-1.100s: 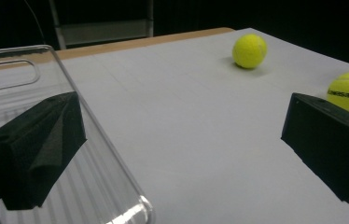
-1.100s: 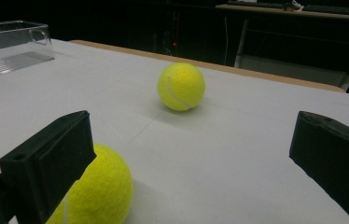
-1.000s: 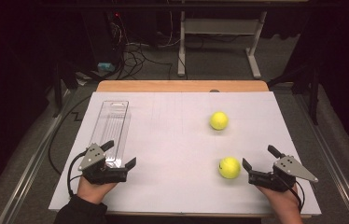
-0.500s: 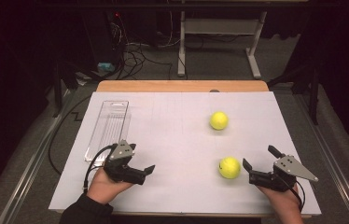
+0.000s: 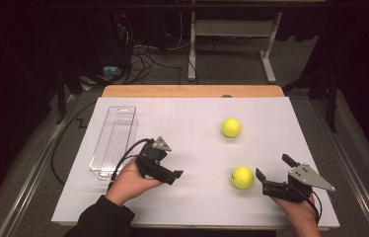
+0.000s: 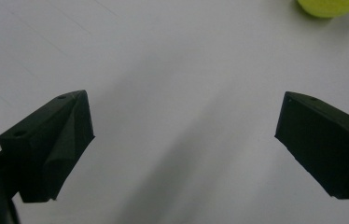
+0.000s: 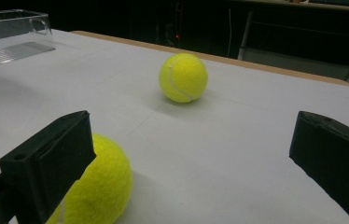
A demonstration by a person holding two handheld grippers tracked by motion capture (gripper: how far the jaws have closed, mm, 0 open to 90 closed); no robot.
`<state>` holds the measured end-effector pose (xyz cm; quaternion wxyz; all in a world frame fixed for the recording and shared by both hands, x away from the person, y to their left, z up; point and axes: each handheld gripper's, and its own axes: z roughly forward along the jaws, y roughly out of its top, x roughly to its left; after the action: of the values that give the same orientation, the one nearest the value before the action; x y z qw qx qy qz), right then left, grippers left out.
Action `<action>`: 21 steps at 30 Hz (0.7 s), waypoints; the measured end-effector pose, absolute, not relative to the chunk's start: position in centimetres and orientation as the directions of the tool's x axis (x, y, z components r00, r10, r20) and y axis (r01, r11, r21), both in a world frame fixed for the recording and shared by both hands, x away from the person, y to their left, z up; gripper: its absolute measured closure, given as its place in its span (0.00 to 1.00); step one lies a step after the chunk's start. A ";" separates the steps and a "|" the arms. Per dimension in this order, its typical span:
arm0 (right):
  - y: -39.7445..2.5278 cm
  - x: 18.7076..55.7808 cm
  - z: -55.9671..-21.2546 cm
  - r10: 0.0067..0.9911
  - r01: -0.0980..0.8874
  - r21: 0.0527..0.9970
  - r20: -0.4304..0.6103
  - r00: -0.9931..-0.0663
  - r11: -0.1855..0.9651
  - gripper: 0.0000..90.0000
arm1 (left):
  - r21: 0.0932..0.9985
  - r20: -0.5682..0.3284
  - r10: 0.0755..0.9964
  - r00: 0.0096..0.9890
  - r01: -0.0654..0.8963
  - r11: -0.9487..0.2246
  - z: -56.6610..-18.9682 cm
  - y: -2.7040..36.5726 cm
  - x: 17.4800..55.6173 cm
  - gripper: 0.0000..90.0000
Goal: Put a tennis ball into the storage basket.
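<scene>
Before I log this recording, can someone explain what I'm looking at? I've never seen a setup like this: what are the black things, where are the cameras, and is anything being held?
There is no robot here. A person holds a hand-held black two-jaw gripper in each hand: the left gripper and the right gripper. The wide picture comes from a fixed camera above the table; the two close-ups come from cameras riding on each gripper, looking along its jaws. On the white table sheet lie a clear plastic rectangular tray, a near yellow tennis ball and a far yellow tennis ball. Both grippers are open and hold nothing. In the right gripper view, the near ball sits beside one jaw rather than between them.
</scene>
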<state>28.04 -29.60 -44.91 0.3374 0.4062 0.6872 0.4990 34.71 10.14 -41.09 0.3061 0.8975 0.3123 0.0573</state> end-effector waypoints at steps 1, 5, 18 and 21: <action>-29.6 28.1 -44.9 0.894 0.221 0.959 -0.061 -0.445 0.176 0.00 | 0.568 -0.085 0.592 0.801 0.527 -0.632 -41.3 9.9 34.7 0.06; -29.5 28.0 -44.9 0.888 0.223 0.958 -0.059 -0.456 0.179 0.00 | 0.465 -0.024 0.585 0.810 0.528 -0.711 -42.7 8.7 34.4 0.05; -27.1 27.3 -44.4 0.838 0.305 0.927 -0.017 -0.545 0.217 0.00 | 0.372 -0.030 0.568 0.823 0.536 -0.758 -43.0 8.2 33.2 0.05; -26.4 27.5 -44.7 0.832 0.341 0.907 -0.019 -0.555 0.248 0.00 | 0.374 -0.029 0.566 0.824 0.534 -0.758 -42.9 8.3 33.2 0.05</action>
<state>27.48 -26.41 -44.66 0.2605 0.3931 0.7459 0.4704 33.19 8.29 -42.90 0.1861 0.9366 0.2937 0.0427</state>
